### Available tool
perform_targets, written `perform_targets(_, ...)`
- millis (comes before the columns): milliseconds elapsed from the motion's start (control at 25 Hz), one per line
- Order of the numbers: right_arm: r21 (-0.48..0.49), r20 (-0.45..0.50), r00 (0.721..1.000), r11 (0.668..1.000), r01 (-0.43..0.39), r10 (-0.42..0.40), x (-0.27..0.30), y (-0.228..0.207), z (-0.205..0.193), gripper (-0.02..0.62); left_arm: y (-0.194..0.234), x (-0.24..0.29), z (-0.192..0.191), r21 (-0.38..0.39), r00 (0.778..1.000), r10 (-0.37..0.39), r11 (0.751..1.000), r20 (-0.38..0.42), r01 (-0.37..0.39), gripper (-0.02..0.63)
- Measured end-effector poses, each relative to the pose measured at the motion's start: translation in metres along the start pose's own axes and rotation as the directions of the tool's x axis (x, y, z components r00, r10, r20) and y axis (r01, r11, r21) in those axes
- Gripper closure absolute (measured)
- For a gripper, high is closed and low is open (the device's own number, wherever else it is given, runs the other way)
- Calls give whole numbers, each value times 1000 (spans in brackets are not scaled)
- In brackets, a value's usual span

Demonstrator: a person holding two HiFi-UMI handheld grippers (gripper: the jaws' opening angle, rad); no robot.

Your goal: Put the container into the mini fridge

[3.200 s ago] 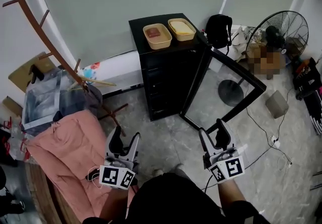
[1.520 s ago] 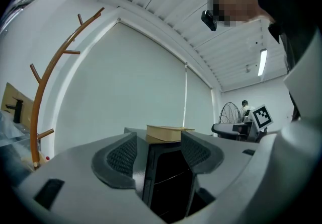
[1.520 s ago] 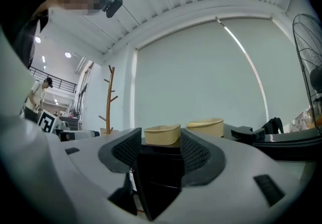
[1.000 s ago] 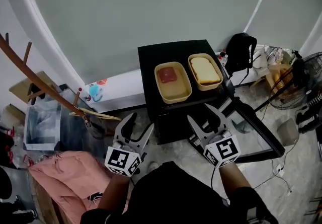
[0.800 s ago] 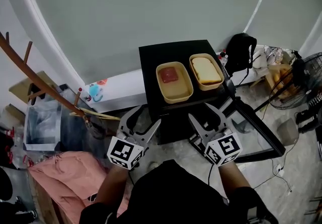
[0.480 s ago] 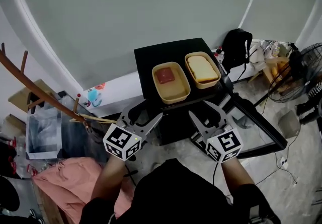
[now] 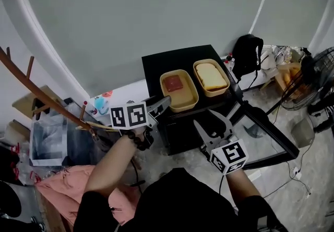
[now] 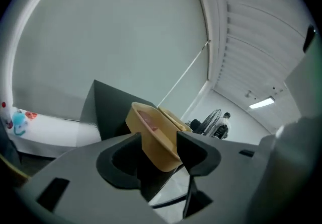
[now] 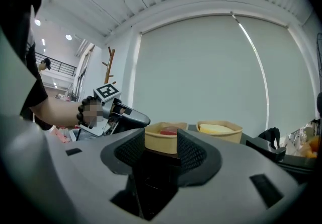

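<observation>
Tan container [image 7: 179, 90] sits on the fridge [image 7: 156, 65] top, awaiting a two-sided lift

Left claw [image 7: 163, 102] is at its near-left corner, jaws closing, the corner in the gap but not yet pinched. Right claw [image 7: 206, 120] hangs lower, empty and also closing, with the container ahead and above. The door [image 7: 267, 133], right of that claw, stands open, likely for loading.

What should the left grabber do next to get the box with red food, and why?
Probably slide the left gripper slightly forward: its jaws are closing with the red-filled container lined up between them, not yet pinched, atop the mini fridge.
</observation>
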State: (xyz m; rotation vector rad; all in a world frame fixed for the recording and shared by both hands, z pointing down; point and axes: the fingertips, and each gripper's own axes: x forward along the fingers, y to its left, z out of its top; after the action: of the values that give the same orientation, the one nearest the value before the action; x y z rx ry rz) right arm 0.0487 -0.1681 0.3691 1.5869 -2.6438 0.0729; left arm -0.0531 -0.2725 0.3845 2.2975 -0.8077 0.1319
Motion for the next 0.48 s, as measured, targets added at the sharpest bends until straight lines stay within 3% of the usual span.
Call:
perform_targets(200,15,-2,1000,1000,-13,14,-4,1,-4,382,3,6,1,-17,999,35,999,-17,-35,376)
perform_targets(480,61,7,1000,998,-21,21,-1,1,-8,385,3,11,-3,62,994,70,996,-85,-65,396)
